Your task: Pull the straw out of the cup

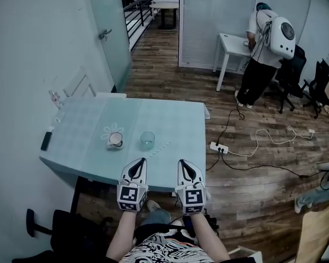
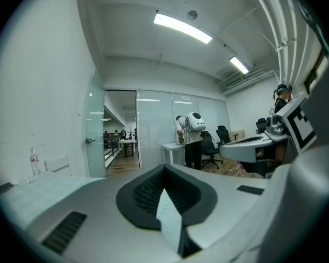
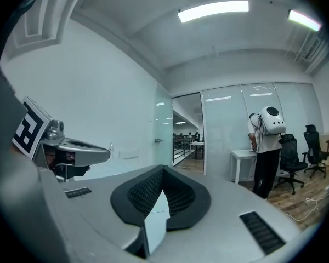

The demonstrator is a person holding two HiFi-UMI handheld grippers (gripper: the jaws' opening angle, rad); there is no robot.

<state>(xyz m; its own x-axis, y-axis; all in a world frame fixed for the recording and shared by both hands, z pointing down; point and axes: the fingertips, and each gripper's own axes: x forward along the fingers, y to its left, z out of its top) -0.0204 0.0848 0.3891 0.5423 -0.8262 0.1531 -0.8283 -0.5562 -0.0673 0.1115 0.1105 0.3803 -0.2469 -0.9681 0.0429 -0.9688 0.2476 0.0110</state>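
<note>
The left gripper [image 1: 140, 163] and the right gripper [image 1: 182, 164] are hovering side by side over the near edge of the table [image 1: 170, 119], each with jaws pressed together on nothing, while the straw [image 1: 162, 147] is lying flat just right of the cup [image 1: 147, 140].

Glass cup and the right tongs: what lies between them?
A thin white straw lies flat on the table there; the head view shows it.

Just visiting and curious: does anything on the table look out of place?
Only the thin white straw: it lies flat on the pale blue table, just right of the clear glass cup, not standing in it. Nothing looks spilled.
</note>
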